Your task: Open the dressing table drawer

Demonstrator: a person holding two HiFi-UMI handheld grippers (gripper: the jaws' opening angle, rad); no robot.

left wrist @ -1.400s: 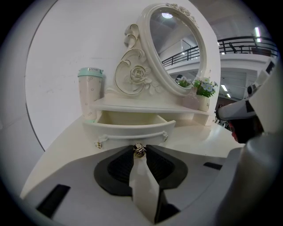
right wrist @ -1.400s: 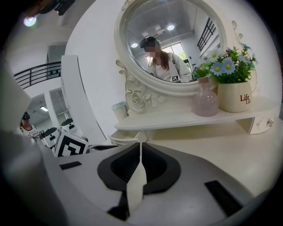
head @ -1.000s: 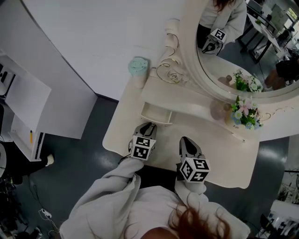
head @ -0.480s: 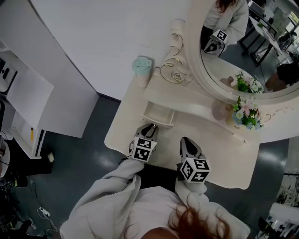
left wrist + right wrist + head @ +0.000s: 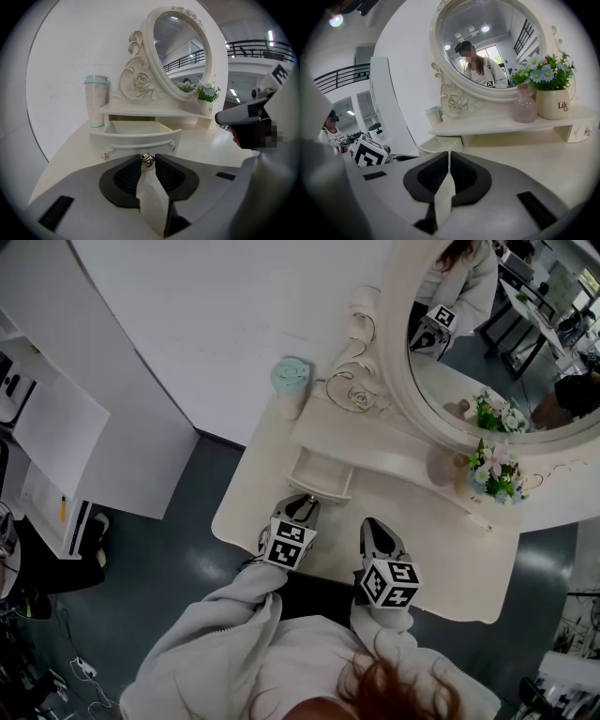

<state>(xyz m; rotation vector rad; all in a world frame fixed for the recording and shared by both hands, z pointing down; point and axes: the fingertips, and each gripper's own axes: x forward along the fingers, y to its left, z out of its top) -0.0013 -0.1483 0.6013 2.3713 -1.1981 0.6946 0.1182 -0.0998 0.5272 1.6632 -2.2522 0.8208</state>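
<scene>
The drawer (image 5: 319,474) sits below the mirror (image 5: 487,343), under its left edge, and is already pulled well out from beneath the shelf. The left gripper (image 5: 300,505) is clamped on the small metal knob (image 5: 147,160) at the middle of the drawer front, with 1 pad on each side of it. The right gripper (image 5: 449,157) hangs over the table (image 5: 469,559) below the mirror's middle, jaws pressed together on nothing.

The drawer looks small, light and stiff, so it should slide with little pull. The knob is the only good hold, but it is tiny, shiny and probably slick. A pull straight along the slide is safer than a tilted one, which could slip off it. A drawer this short may also come right out if drawn much farther.

The shelf hides the drawer's back end, so how much remains in its slot cannot be told. The front panel blocks the near part of the inside. In the head view the gripper body covers the knob.
</scene>
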